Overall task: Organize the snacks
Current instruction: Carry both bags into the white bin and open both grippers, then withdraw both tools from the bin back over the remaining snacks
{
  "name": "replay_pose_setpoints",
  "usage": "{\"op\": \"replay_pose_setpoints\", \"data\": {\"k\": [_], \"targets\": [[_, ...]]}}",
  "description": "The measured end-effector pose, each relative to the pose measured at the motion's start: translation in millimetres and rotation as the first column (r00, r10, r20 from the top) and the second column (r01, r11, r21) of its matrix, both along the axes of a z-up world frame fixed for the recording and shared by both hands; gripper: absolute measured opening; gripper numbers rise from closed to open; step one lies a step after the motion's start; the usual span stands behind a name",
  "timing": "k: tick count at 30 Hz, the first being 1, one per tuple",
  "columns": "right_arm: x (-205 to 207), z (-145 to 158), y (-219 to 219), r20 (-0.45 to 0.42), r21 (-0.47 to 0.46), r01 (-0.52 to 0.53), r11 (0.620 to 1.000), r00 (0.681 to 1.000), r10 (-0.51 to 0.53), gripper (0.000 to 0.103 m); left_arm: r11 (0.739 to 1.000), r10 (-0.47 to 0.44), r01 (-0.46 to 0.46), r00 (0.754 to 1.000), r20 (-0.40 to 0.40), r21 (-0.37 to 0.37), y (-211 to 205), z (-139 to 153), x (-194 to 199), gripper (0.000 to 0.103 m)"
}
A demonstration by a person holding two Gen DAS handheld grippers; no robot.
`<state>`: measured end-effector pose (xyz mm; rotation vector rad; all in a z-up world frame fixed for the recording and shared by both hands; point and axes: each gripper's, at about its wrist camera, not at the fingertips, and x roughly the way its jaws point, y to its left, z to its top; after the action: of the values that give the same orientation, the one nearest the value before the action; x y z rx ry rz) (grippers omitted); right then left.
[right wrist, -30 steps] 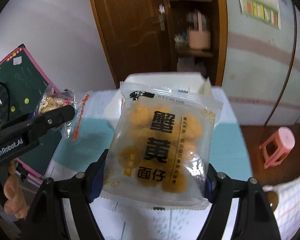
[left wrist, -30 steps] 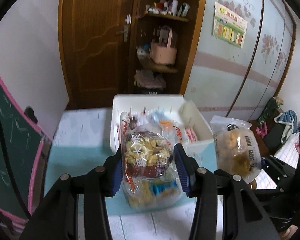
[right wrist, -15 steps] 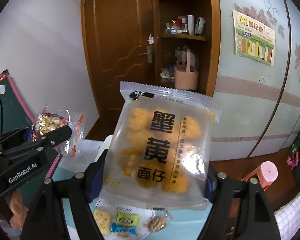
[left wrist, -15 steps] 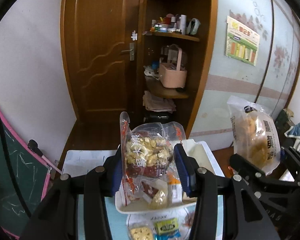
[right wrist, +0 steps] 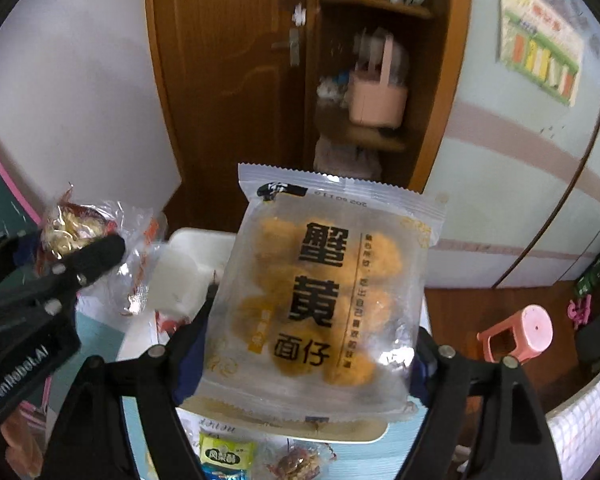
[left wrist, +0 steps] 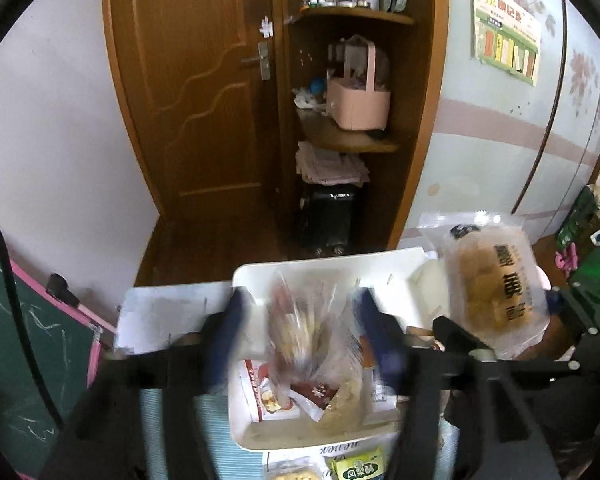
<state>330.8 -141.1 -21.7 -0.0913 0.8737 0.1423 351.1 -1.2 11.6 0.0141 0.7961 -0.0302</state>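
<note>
My left gripper (left wrist: 300,320) has its jaws apart; a clear bag of nut snack (left wrist: 300,332) sits blurred between them, over the white bin (left wrist: 332,270) that holds several snack packs. I cannot tell if the pads touch it. The same bag (right wrist: 80,228) shows beside the left gripper in the right wrist view. My right gripper (right wrist: 312,344) is shut on a large clear packet of yellow crab-roe snacks (right wrist: 324,292), held up right of the bin; it also shows in the left wrist view (left wrist: 496,280).
A plate with small snack packs (right wrist: 228,456) lies on the teal cloth near the bin. A wooden door (left wrist: 204,100) and shelf with a pink basket (left wrist: 358,100) stand behind. A pink stool (right wrist: 520,332) is at the right, a chalkboard (left wrist: 16,360) at the left.
The left gripper's jaws have spread and the nut bag has blurred between them, lower over the bin. Both cameras have tilted down a little. The right gripper still holds its packet.
</note>
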Motion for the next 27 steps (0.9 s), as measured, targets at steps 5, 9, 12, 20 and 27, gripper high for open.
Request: {"op": "replay_pose_setpoints", "data": {"k": [5,9,12,20,27], "targets": [[1.9,-17.1,-2.8,-0.025,0.012,0.02,1.0,0.999,-0.02,0.092,1.0,-0.001,0.001,1.0,0.01,-0.002,1.5,-11.8,-1.8,0.092],[-6.3,-10.7,-2.4,0.021,0.003,0.007,1.0,1.0,-0.007,0.099,1.0,-0.003,0.002,1.0,0.029,0.029,-0.3,-15.4,-12.4,0.093],[-13.3,-5.8,1.0,0.037,-0.024,-0.007,1.0,0.999,0.008,0.099,0.999,-0.003,0.002,1.0,0.031,0.032,0.4,-14.2,-17.8,0.093],[-34.8,8.2,3.5,0.037,-0.01,-0.034,0.999,0.999,0.035,0.099,0.999,-0.011,0.009,0.999,0.054,0.047,-0.7,1.9,-41.7,0.093],[-63.0,16.8,-1.4,0.021,0.018,-0.036,0.999,0.999,0.036,0.099,0.998,-0.034,0.027,0.994,0.106,0.063,-1.8,30.4,-82.7,0.093]]}}
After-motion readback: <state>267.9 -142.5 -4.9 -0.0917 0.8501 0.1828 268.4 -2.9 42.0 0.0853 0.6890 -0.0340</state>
